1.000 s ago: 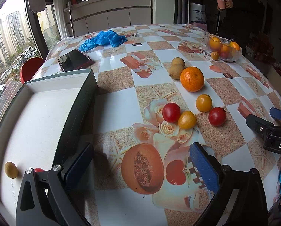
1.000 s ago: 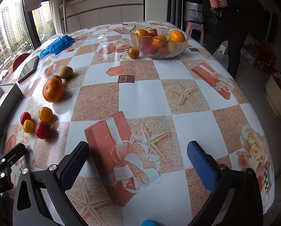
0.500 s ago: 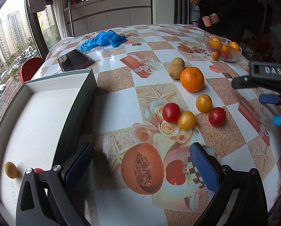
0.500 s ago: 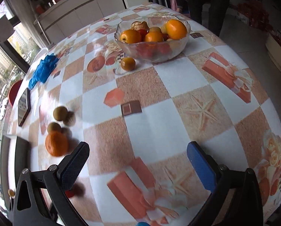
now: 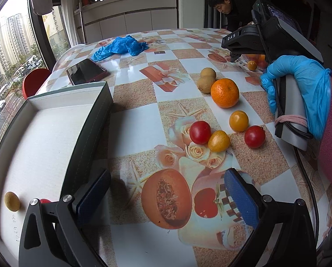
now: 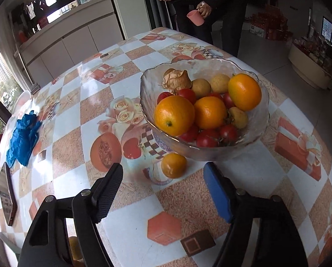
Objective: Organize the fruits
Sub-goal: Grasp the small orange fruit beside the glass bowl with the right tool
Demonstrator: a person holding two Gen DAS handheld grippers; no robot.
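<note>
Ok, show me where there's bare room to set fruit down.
Most of the white tray floor, past the yellow fruit in its near corner. Also the cloth between the tray wall and the red tomato. Crowded: the glass bowl.

"DAS" in white letters on the black body of the right hand-held gripper (image 5: 235, 54). Faint handwritten marks on white tray (image 5: 43, 138) floor, illegible.

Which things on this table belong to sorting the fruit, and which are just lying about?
For the job: clear glass bowl of fruit, small orange fruit beside it, large orange mandarin, red cherry tomatoes, white grey-walled tray.

Lying about: crumpled blue plastic gloves, black smartphone.
</note>
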